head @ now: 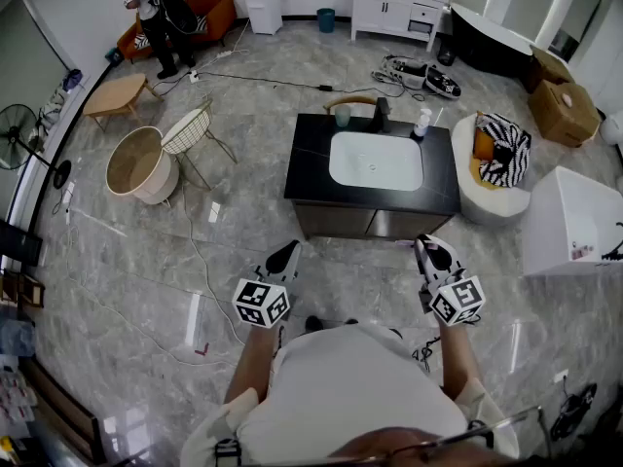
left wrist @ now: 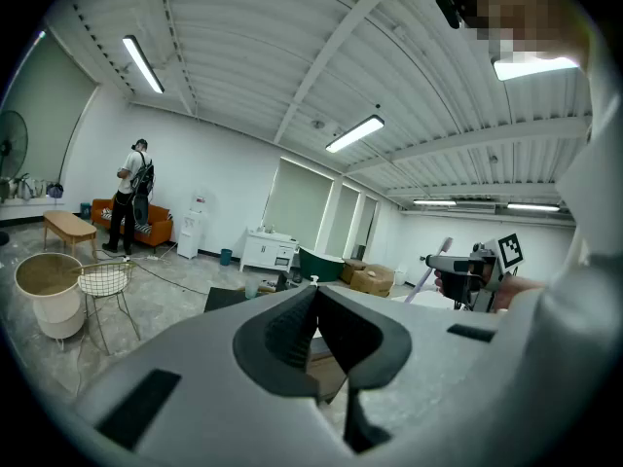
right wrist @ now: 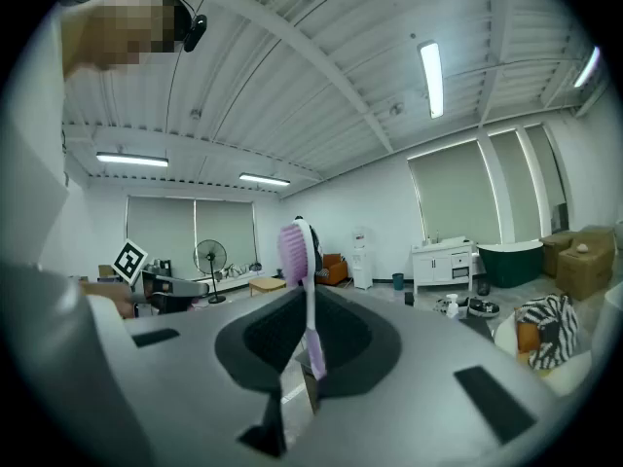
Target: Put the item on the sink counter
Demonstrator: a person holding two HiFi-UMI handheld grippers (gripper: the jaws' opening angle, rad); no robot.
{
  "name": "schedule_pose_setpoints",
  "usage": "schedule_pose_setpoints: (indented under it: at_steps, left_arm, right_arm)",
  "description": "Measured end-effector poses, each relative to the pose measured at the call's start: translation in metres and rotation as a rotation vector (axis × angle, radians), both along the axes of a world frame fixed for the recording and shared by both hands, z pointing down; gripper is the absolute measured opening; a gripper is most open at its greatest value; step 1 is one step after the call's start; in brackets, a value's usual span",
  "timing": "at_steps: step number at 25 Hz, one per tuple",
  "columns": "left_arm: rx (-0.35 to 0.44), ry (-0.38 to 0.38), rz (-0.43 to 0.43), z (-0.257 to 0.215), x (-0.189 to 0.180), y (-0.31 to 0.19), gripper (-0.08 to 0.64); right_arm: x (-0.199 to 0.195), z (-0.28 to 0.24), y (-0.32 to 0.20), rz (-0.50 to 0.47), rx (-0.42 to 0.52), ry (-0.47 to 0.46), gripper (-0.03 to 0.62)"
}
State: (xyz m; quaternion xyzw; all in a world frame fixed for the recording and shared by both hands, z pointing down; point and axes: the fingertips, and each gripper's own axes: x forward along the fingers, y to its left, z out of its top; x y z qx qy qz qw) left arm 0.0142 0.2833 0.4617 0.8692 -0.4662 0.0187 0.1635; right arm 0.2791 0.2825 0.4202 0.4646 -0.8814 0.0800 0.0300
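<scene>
A toothbrush (right wrist: 297, 251) with pink bristles and a white handle stands upright between the jaws of my right gripper (right wrist: 310, 295), which is shut on it. The left gripper view shows the same brush (left wrist: 435, 258) sticking up from the right gripper (left wrist: 458, 266). My left gripper (left wrist: 316, 295) is shut with nothing in it. In the head view both grippers, left (head: 289, 253) and right (head: 425, 246), hang just short of the near edge of the black sink counter (head: 311, 168) with its white basin (head: 376, 160).
On the counter's far edge stand a cup (head: 343, 116), a dark faucet (head: 381, 115) and a pump bottle (head: 421, 123). A white armchair (head: 496, 163) and a white box (head: 574, 222) flank the right. A wire chair (head: 190, 134), round basket (head: 141, 163) and floor cables lie left.
</scene>
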Motion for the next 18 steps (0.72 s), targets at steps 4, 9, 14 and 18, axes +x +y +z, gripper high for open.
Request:
schedule_pose_setpoints:
  at_steps: [4, 9, 14, 18]
  left_arm:
    - [0.002, 0.0, -0.001, 0.0, -0.005, -0.001, 0.003]
    - [0.005, 0.003, 0.0, -0.005, -0.014, -0.003, 0.003]
    - [0.009, 0.006, 0.003, -0.005, -0.018, -0.003, 0.003]
    - [0.005, 0.009, 0.012, -0.003, -0.023, -0.003, 0.003]
  right_arm:
    - [-0.005, -0.002, -0.001, -0.001, 0.002, 0.002, 0.032]
    - [-0.016, -0.007, -0.003, -0.004, 0.008, 0.005, 0.032]
    - [-0.02, -0.006, -0.003, -0.007, 0.011, 0.003, 0.032]
    - [-0.027, -0.004, -0.001, -0.002, 0.003, 0.0, 0.032]
